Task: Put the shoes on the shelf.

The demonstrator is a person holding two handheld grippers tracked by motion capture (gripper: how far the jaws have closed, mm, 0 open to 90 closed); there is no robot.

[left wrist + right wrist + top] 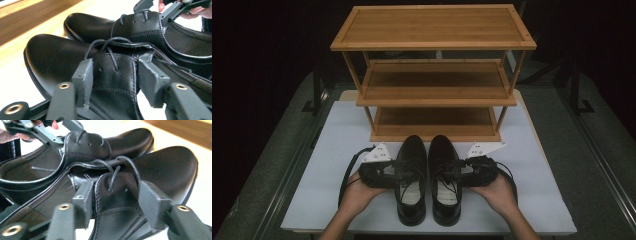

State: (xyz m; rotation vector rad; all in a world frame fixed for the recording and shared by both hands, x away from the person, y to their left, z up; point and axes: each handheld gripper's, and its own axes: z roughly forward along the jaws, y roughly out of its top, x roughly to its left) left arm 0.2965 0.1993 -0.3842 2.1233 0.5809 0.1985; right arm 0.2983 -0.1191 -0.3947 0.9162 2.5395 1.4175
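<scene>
Two black leather lace-up shoes stand side by side, toes toward the rack, on the white tabletop. In the high view my left gripper comes in from the left at the left shoe. My right gripper comes in from the right at the right shoe. In the left gripper view my left gripper has both pads against the left shoe's laced flap; the right shoe lies beyond it. In the right gripper view my right gripper clamps the right shoe's laced flap the same way.
A three-tier bamboo shoe rack stands just beyond the shoes' toes, its shelves bare. The white tabletop has free room left and right of the hands. Dark floor and rails surround the table.
</scene>
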